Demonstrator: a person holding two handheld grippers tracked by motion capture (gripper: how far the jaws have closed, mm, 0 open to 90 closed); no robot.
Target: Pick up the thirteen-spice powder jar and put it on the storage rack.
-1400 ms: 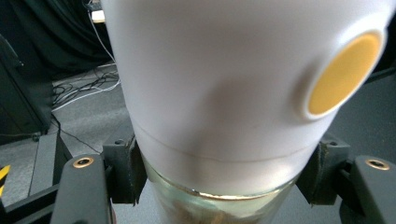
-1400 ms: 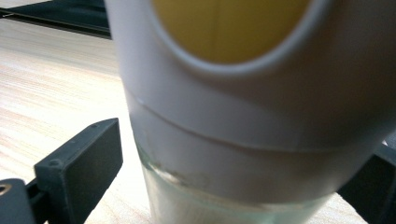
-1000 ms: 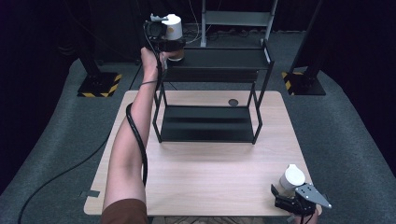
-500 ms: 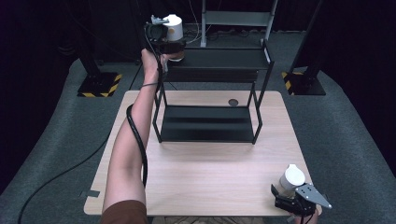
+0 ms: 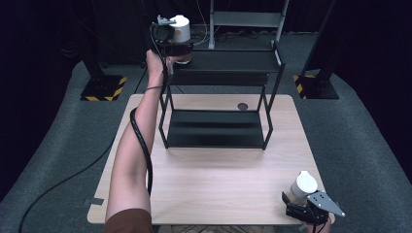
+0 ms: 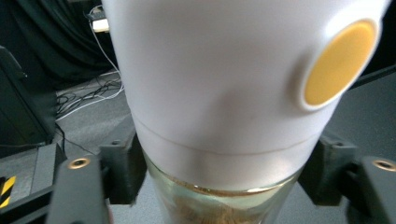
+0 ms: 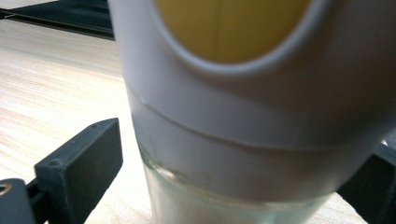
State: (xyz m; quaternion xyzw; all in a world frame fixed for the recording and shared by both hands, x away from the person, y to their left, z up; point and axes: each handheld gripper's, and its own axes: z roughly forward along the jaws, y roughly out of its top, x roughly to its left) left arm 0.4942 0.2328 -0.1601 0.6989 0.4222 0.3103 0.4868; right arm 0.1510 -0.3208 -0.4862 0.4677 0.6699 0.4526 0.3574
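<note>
At about 5 o'clock on the wooden table [image 5: 218, 184], close to the near edge, the right gripper [image 5: 302, 200] pinches a white-capped glass jar [image 5: 304, 185] just below its cap; a nudge there could tip the jar off the table. Farther away, at 11 o'clock, the left gripper [image 5: 176, 48] squeezes a second jar [image 5: 180, 30] with brownish contents at the left end of the black shelf rack's [image 5: 228, 60] top shelf. Released off the edge, it would likely fall.
</note>
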